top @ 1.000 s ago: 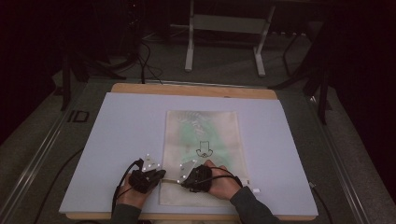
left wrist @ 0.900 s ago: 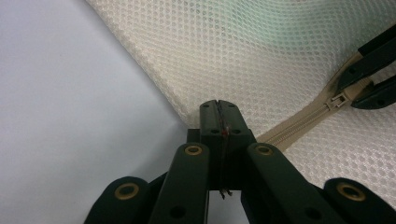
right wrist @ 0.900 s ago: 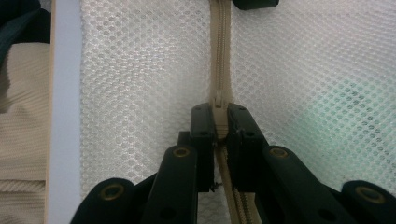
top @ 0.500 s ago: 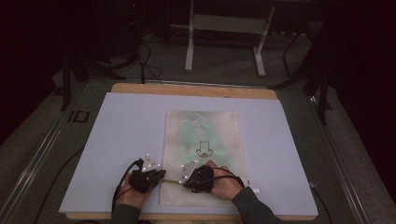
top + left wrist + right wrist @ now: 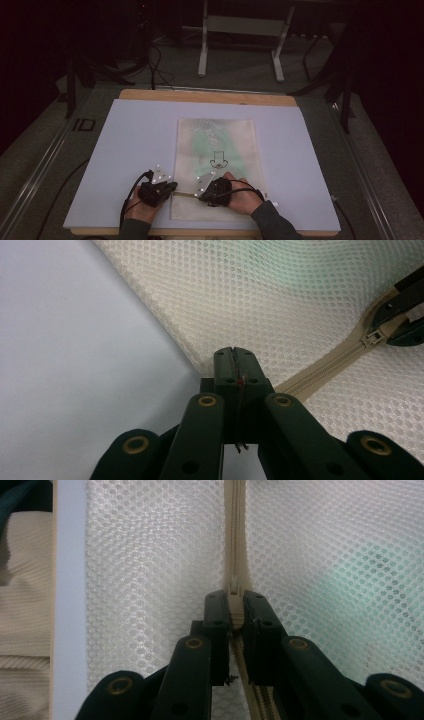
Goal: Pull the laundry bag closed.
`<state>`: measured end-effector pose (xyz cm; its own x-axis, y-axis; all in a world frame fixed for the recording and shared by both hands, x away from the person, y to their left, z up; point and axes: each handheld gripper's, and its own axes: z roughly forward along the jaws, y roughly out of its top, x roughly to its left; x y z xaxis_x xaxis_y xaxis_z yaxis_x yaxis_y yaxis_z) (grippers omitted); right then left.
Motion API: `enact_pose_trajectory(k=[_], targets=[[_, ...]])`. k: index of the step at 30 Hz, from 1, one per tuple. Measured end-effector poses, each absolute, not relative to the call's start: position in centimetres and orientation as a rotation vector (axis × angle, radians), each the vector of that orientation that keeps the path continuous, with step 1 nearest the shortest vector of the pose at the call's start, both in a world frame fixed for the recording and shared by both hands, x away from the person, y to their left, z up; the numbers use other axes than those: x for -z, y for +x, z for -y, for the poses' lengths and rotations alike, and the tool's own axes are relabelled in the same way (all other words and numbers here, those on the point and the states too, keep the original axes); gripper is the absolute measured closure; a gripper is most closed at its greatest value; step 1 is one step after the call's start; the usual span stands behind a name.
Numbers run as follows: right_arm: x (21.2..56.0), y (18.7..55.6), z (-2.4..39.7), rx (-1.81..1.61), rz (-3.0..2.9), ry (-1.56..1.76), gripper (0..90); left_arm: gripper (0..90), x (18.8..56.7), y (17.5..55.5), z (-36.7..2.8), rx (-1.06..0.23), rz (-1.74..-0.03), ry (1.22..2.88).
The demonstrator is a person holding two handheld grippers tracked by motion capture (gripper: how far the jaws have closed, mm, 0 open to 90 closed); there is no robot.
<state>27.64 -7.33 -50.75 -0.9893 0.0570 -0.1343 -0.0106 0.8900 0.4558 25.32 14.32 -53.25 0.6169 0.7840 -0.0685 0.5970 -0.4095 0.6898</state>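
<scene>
Change: nothing has moved since earlier.
Left gripper (image 5: 233, 356): clamped on mesh bag (image 5: 217, 150) corner, anchoring it.
Right gripper (image 5: 235, 611): clamped on zipper pull (image 5: 234, 605), near worktop (image 5: 125, 150) front edge.

Mesh bag (image 5: 217, 165) contents blurred behind netting: green shape, black arrow-like mark, neither identifiable. Bag's near edge hidden under hands and grippers in high view. Left gripper (image 5: 234, 354): jaws pressed together at bag's edge; whether mesh is caught between them can't be told. Zipper pull (image 5: 234, 600) mostly covered by jaws of right gripper (image 5: 234, 605). Forearms cut off by bottom edge. Dark surroundings beyond bench (image 5: 130, 135) too dim to make out.
</scene>
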Motion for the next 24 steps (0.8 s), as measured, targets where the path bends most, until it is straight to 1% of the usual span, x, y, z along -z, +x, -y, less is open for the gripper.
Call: enact_pose_trajectory(k=[24], targets=[[50.6, 27.4, 8.4, -0.7, -2.903, 0.049, 82.2, 89.4, 53.2, 25.3, -14.3, -0.349, -1.082, 2.147]])
